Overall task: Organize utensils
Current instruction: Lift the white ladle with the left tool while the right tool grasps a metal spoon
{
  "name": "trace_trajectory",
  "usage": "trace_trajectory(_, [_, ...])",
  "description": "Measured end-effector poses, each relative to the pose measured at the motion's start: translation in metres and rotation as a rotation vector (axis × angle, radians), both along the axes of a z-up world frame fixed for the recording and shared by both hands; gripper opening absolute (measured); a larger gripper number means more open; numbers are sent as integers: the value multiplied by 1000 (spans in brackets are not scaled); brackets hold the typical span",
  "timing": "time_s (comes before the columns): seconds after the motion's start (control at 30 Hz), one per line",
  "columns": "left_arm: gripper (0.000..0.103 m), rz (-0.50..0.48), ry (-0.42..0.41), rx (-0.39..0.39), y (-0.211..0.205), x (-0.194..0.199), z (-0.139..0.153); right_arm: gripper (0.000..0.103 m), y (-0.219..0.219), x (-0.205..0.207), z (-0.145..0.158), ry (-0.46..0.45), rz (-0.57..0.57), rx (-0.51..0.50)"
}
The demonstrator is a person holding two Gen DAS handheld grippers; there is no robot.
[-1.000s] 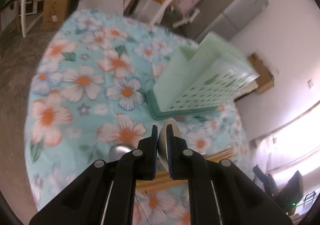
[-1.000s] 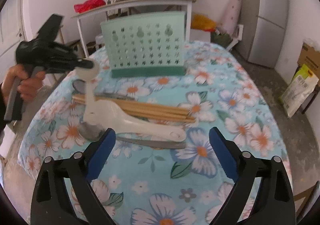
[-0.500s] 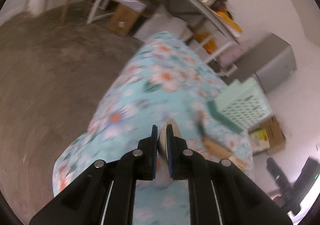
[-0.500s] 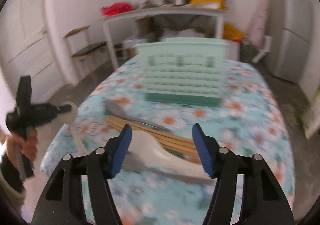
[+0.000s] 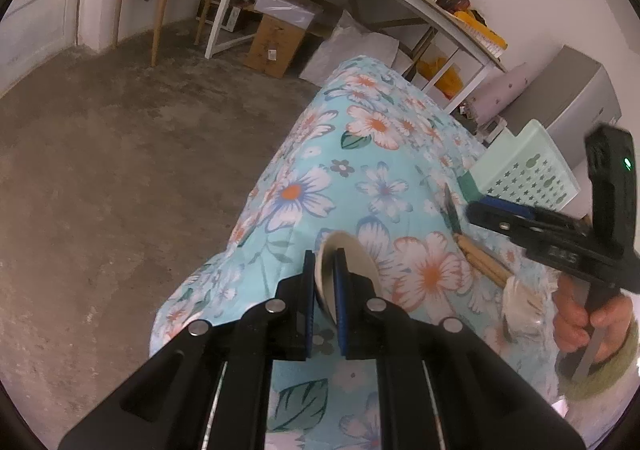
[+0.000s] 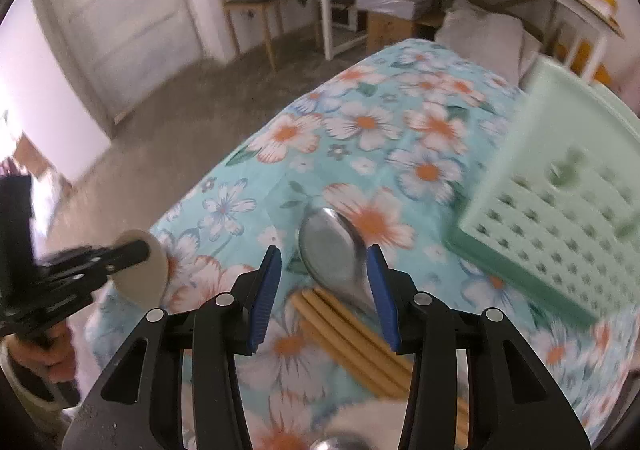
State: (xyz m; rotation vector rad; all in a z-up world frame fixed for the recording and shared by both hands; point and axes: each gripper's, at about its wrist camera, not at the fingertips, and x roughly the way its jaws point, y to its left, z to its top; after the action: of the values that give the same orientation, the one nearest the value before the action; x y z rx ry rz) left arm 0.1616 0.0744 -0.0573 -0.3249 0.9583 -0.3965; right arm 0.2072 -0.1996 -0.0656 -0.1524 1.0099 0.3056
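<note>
Left wrist view first: bare concrete floor [image 5: 100, 190] fills the left side, wide and free, up to the near left edge of the table, where the floral cloth [image 5: 360, 154] hangs over. The left gripper [image 5: 324, 302] hovers at that edge, pinching the bowl of a white spoon [image 5: 352, 262]. Farther right, wooden chopsticks [image 5: 480, 262] lie near the right gripper [image 6: 324, 290], held in a hand [image 5: 580, 318]. Its jaws are closing above a metal spoon [image 6: 336, 250] lying between them; whether the pads press it cannot be told. A green holder [image 6: 560, 210] stands by the far right edge.
</note>
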Motion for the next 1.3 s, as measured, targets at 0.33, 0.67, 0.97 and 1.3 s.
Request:
trace_trajectory(0.33, [8,-11,2,37,1,-2,4,23,24,9,-23,-62,34,-220])
trace_trajectory(0.67, [8,4,-11,47,2,-4,6,1,2,-6,17,-216,7,-201])
trace_trajectory(0.97, [8,41,-45,33,10,-6,22,1,-99,-86,99,-410,-234,60])
trace_trajectory(1.3, [7,60,-124,-52,3,-10,69,1,-167,-149,146,-544,-396,294])
